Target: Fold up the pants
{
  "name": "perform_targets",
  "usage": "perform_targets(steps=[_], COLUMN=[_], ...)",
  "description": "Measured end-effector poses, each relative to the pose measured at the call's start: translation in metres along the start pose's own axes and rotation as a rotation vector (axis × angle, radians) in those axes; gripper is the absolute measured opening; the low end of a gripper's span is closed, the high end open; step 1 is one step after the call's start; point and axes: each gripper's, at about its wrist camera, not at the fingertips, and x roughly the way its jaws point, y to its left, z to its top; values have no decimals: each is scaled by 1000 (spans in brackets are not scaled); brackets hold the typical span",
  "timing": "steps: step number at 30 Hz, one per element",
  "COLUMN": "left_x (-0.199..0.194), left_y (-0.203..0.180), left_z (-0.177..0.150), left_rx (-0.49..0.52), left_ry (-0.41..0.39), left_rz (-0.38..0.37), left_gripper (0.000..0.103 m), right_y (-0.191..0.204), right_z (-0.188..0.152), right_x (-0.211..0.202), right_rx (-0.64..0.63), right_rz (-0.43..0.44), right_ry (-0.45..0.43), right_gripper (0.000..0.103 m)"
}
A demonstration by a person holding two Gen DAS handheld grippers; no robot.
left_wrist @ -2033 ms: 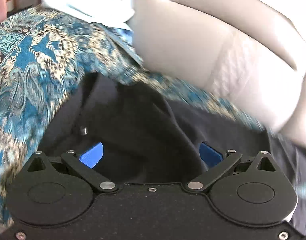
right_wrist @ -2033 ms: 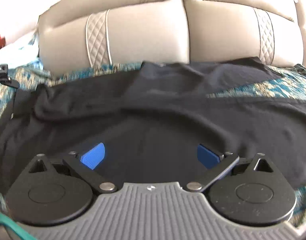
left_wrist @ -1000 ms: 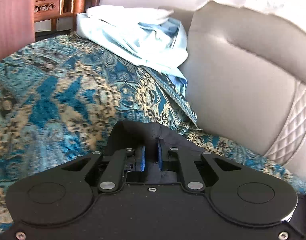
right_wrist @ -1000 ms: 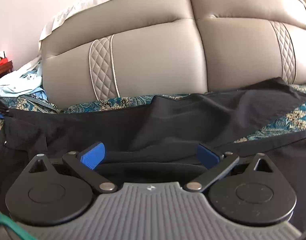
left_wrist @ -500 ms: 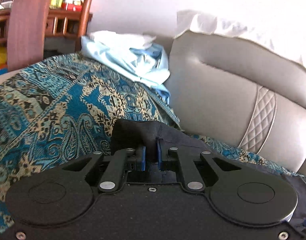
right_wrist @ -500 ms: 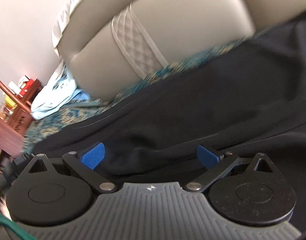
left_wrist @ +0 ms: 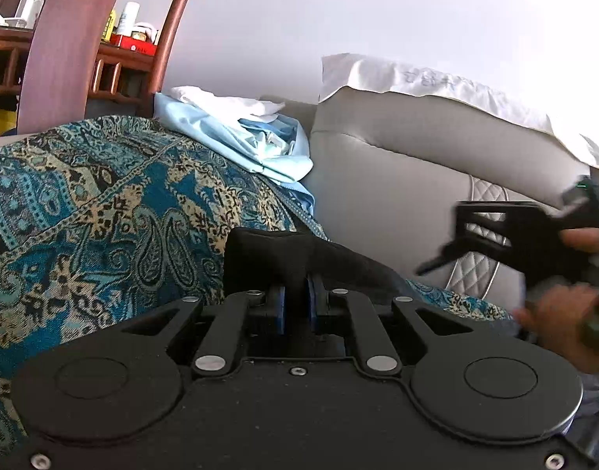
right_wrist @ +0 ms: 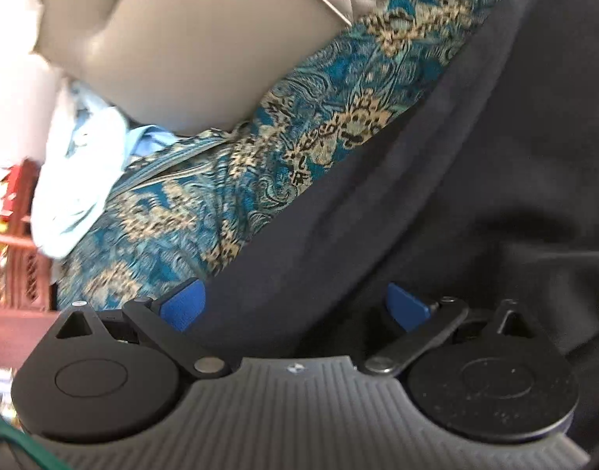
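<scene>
Two views logged, left wrist first.

Left wrist view: left gripper (left_wrist: 296,301) pressed together on a bunched end of the black pants (left_wrist: 268,254), cloth standing up in a small hump between the blue pads (left_wrist: 280,309). Pinched end held just above the blue paisley throw (left_wrist: 103,215) on the sofa (left_wrist: 377,196). Rest of the garment trailing off to the right, low along the seat. Pale blue clothes (left_wrist: 240,137) heaped on the sofa arm beyond, well apart from the grip. Right gripper (left_wrist: 428,268) seen side-on at far right, in a person's hand (left_wrist: 558,313), blurred; jaw state not readable from here.

Right wrist view: right gripper (right_wrist: 295,305) spread wide, nothing between the pads, hanging over the pants (right_wrist: 475,176). Dark cloth lying on the throw (right_wrist: 319,109), long axis running diagonally from lower left to upper right, edge roughly parallel to the sofa back. Soft ridges and one deep crease at right. Which end is waistband: cannot tell.

Handling, as judged: light, limp, non-slippery knit or twill; sags and wrinkles when lifted by one point. Best taken at a seam, hem or band edge, with a second pinch far along the long axis to keep the fold line straight.
</scene>
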Motion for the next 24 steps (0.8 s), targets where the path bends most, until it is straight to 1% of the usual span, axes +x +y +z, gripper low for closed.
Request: perform_targets(steps=[1, 3, 4, 5, 6, 8, 9, 10, 12, 14, 15, 16, 17, 18, 19, 20, 21, 24], left_x=[-1, -4, -5, -6, -7, -7, -7, -6, -9, -20, -29, -38, -47, -56, -62, -65, -65, -57], left_y=[1, 2, 1, 0, 0, 1, 3, 4, 8, 16, 21, 25, 29, 32, 34, 35, 34, 34], left_z=[-1, -2, -3, -4, -4, -4, -3, -3, 1, 5, 6, 8, 8, 6, 2, -1, -6, -22], left_rx=[1, 15, 26, 39, 46, 39, 27, 13, -29, -87, -115, -134, -151, -171, -194, -219, -249, -383], left_ry=[3, -3, -8, -14, -16, -3, 10, 24, 55, 65, 53, 40, 31, 32, 56, 103, 169, 319], left_rz=[-5, -14, -16, -17, -18, -28, -32, -32, -22, -36, -60, -87, -130, -182, -236, -288, -355, -486], left_gripper=[11, 11, 11, 11, 11, 11, 12, 16, 27, 55, 58, 65, 73, 77, 83, 83, 83, 83], right_y=[3, 7, 8, 7, 6, 5, 5, 4, 3, 5, 6, 6, 6, 5, 4, 4, 4, -3], right_z=[-1, -4, -4, -5, -6, -7, -8, -10, -15, -21, -25, -29, -33, -39, -44, -49, -52, -63], right_x=[7, 18, 23, 26, 27, 27, 25, 20, 4, -12, -21, -29, -36, -44, -50, -55, -59, -69], right_rx=[4, 9, 15, 26, 40, 41, 30, 14, -35, -98, -132, -159, -184, -213, -239, -262, -286, -316], right_rz=[-14, -46, -58, -65, -78, -94, -97, -90, -51, -19, 0, 18, 37, 60, 82, 97, 113, 147], right_ry=[-6, -20, -27, -36, -44, -58, -75, -98, -152, -208, -241, -264, -284, -304, -321, -336, -350, -364], right_gripper=[103, 95, 85, 66, 59, 25, 21, 16, 13, 11, 11, 11, 11, 11, 11, 11, 11, 11])
